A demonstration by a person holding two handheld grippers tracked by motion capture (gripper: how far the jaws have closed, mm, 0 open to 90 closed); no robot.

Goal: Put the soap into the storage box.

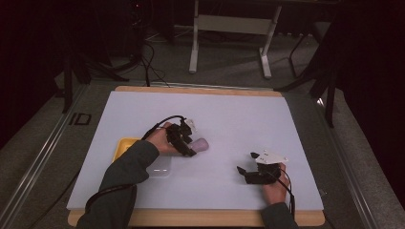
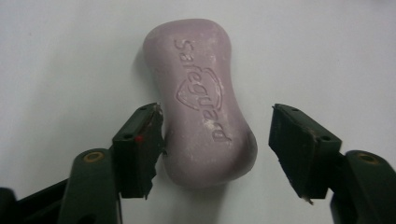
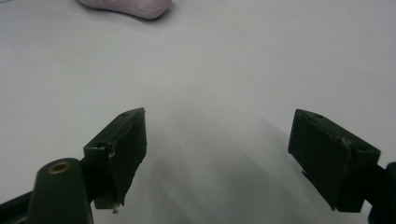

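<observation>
The soap (image 2: 201,105), a pale purple bar stamped "Safeguard" over a shield mark, lies flat on the white mat (image 1: 229,114), just right of the yellow dish (image 1: 125,145). The left gripper (image 2: 217,149) straddles the bar's near end, whose long axis runs away between the jaws. They stand partly open: one pad seems to touch the bar's side, the other is clear of it, so nothing is gripped yet. The right gripper (image 3: 217,156) rests wide open and empty, well right of the soap.
</observation>
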